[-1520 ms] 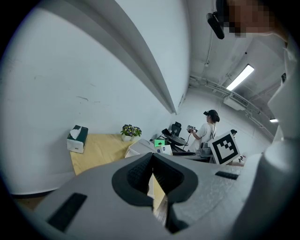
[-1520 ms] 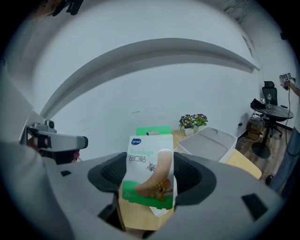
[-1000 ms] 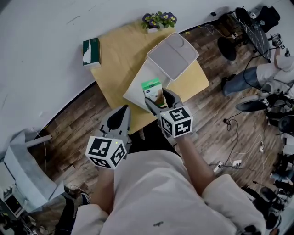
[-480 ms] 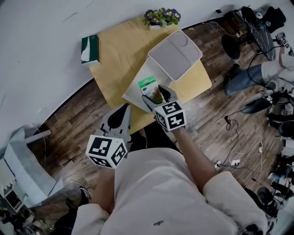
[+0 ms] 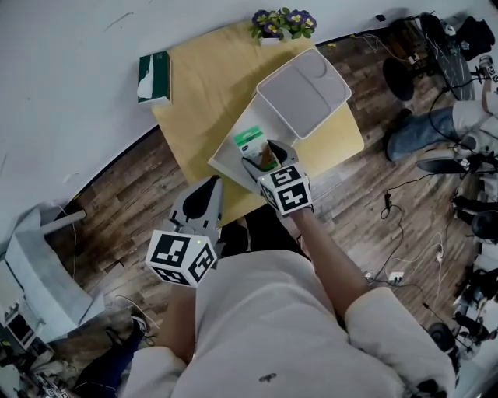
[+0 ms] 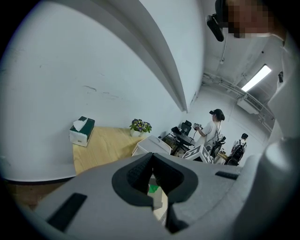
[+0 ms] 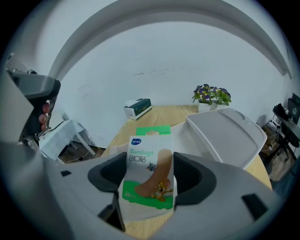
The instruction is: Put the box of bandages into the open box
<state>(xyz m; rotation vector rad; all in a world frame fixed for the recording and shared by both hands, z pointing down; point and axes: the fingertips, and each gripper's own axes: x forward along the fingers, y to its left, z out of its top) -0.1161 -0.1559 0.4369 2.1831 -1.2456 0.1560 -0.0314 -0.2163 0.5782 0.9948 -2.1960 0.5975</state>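
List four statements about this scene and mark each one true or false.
1. The right tool grips the bandage box. True.
2. The lid of the white box is closed. False: the lid stands open.
3. The left tool holds the tissue box. False: the left tool is shut on nothing, off the table, and the tissue box sits at the table's far left corner.
4. A potted flower stands at the table's far edge. True.
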